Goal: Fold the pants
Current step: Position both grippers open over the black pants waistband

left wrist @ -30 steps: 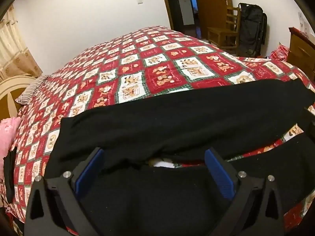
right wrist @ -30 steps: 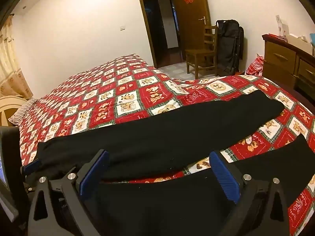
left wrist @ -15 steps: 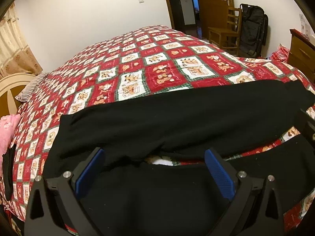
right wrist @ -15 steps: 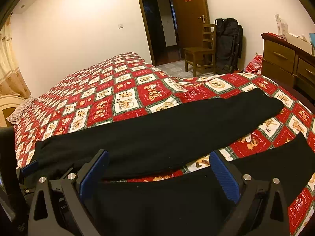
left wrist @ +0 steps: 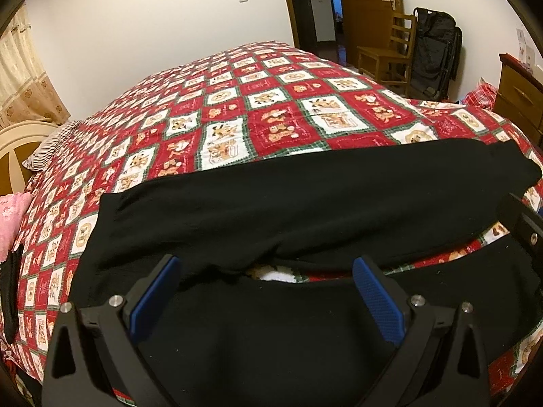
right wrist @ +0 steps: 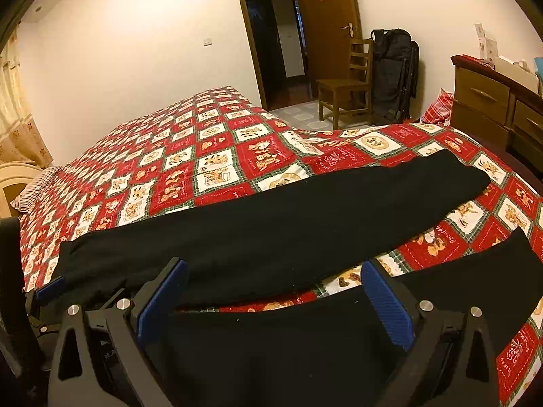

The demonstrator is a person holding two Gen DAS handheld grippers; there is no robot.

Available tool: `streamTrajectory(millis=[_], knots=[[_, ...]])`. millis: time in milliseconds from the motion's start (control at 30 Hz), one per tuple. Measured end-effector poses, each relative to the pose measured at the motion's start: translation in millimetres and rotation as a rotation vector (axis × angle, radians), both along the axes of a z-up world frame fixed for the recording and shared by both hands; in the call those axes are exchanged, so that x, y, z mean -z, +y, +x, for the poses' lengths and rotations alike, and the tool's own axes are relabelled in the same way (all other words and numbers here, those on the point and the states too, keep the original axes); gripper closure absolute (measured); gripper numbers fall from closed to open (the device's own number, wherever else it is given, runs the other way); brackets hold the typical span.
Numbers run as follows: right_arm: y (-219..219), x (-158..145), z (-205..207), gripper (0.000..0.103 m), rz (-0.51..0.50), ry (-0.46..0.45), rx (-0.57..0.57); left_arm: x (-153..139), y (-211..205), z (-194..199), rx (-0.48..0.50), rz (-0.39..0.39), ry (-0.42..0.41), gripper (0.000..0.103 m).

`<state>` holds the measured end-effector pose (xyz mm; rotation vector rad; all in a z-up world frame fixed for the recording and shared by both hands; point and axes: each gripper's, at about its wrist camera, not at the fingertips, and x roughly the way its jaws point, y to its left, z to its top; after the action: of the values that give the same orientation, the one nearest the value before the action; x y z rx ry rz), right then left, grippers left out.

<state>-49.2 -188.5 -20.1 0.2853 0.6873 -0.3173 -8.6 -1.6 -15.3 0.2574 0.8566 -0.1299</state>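
Black pants lie spread flat on a bed, both legs stretching to the right with a gap of quilt between them. In the right wrist view the far leg and the near leg run side by side. My left gripper is open and empty, hovering over the crotch and near leg close to the waist. My right gripper is open and empty, over the near leg further along. The right gripper's edge shows at the right of the left wrist view.
The bed carries a red and white checked quilt. A striped pillow and a pink cloth lie at the left. A wooden chair, a black bag and a wooden dresser stand beyond the bed.
Both grippers have risen and drawn back slightly, so the pants sit a little lower and further in view. Both stay open; the pants have not moved.
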Motion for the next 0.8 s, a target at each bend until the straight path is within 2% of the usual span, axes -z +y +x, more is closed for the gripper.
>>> streamTrajectory(millis=[800], knots=[[-0.2,0.6,0.8,0.001,0.000,0.003,-0.001,-1.6,2.9,-0.2,-0.002,0.014,-0.012,0.000]])
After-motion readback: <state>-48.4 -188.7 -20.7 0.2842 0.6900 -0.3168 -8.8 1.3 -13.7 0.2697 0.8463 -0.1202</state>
